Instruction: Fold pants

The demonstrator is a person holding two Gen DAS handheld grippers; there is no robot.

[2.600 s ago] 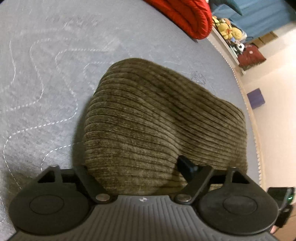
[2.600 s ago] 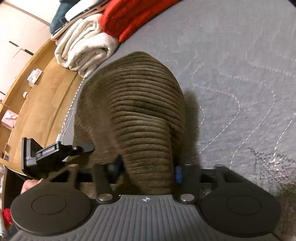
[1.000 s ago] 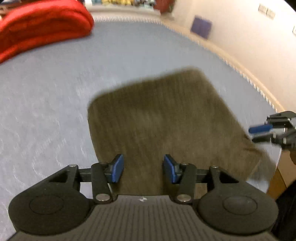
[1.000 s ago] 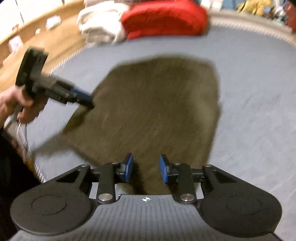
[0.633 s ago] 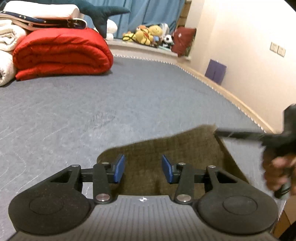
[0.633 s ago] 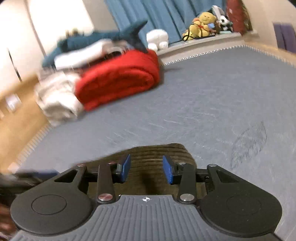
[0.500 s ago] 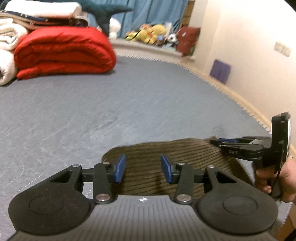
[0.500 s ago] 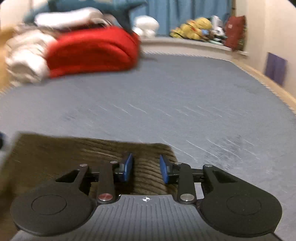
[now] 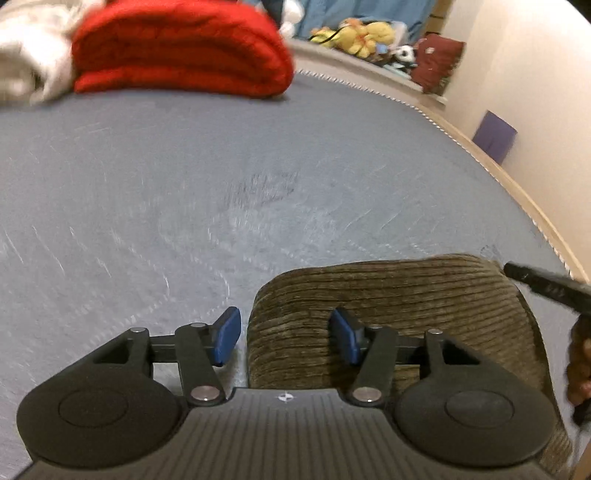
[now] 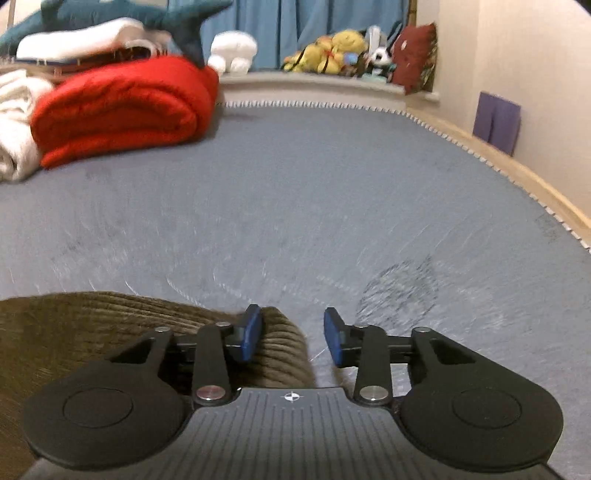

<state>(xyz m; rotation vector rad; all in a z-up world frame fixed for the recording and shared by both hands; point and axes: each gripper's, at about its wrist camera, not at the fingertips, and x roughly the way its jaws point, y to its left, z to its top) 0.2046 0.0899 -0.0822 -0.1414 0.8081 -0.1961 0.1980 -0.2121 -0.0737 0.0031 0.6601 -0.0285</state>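
Corduroy pants [image 9: 399, 314] lie folded on grey mattress [image 9: 221, 184]. Left gripper [image 9: 284, 338] open, empty, straddling their left edge; right gripper [image 10: 291, 338] open, straddling the right edge. Probably released after folding.

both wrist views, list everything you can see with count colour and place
pants: one, olive-brown corduroy, folded, near edge of the mattress
mattress: one, grey quilted, under everything
blanket: one, red, rolled, far left
towels: white pile, left of the blanket
shark plush: one, teal, on top of the pile
stuffed toys: several, mostly yellow, far ledge
curtain: blue, behind the toys
left hand-held gripper: black, blue pads, open over the pants' left end
right hand-held gripper: black, blue pads, open at the pants' right end
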